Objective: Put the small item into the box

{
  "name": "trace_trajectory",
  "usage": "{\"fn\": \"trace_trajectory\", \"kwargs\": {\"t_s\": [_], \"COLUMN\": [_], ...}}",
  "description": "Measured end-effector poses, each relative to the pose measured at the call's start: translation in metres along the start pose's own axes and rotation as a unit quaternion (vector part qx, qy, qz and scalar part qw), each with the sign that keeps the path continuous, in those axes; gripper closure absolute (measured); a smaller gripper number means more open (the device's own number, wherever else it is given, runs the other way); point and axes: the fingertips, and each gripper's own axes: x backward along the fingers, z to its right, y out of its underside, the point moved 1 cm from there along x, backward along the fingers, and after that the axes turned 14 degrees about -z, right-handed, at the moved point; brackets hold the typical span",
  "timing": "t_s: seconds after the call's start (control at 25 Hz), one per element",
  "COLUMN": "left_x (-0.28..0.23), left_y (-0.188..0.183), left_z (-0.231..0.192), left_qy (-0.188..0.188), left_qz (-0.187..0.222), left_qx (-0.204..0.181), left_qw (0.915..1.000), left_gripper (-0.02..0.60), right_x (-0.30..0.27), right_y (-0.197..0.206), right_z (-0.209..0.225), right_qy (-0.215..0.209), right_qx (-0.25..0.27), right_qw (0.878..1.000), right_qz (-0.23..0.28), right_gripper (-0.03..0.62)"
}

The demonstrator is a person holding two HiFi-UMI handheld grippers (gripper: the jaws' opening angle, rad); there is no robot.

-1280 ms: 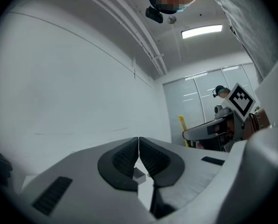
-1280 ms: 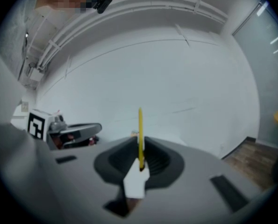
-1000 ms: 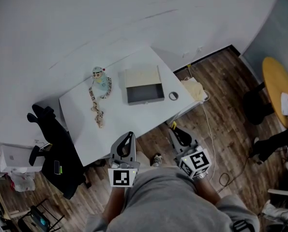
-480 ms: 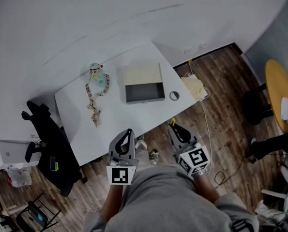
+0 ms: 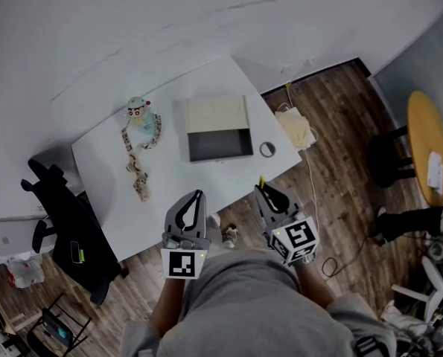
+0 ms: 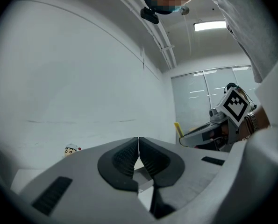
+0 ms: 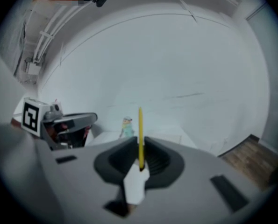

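Note:
An open grey box [image 5: 220, 146] with its cream lid [image 5: 217, 114] behind it lies on the white table [image 5: 176, 184]. My right gripper [image 5: 263, 190] hovers off the table's near edge, shut on a thin yellow stick [image 5: 260, 181] that points up from its jaws [image 7: 140, 133]. My left gripper [image 5: 198, 195] is beside it at the table edge, shut with nothing in it [image 6: 138, 154]. A small dark ring [image 5: 267, 149] lies right of the box. The left gripper view shows the right gripper [image 6: 205, 133] with the yellow stick's tip [image 6: 177, 127].
A cartoon doll [image 5: 137, 111] and a patterned toy snake [image 5: 135, 171] lie on the table's left. A black chair [image 5: 65, 225] stands at left. A cream bag [image 5: 295, 129] and cable lie on the wood floor. A round orange table [image 5: 428, 151] is far right.
The table has slid left and slightly nearer in the head view. Both grippers have moved forward toward its near edge and stay shut.

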Motion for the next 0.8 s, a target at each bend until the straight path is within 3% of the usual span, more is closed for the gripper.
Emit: {"fn": "trace_trajectory", "kwargs": {"t_s": [0.56, 0.8], "left_x": [-0.05, -0.069], "left_y": [0.015, 0.019], "left_z": [-0.035, -0.05], "left_qy": [0.026, 0.028], "left_qz": [-0.045, -0.058], "left_qx": [0.014, 0.012], "left_qw": [0.9986, 0.9979], "left_gripper": [0.546, 0.546], "right_x": [-0.077, -0.108], "right_y": [-0.002, 0.0], "right_z": [0.021, 0.026], "right_qy": [0.0, -0.002], "right_qx": [0.009, 0.048], "right_qw": [0.998, 0.994], "right_qz": [-0.065, -0.1], "right_gripper": [0.53, 0.53]}}
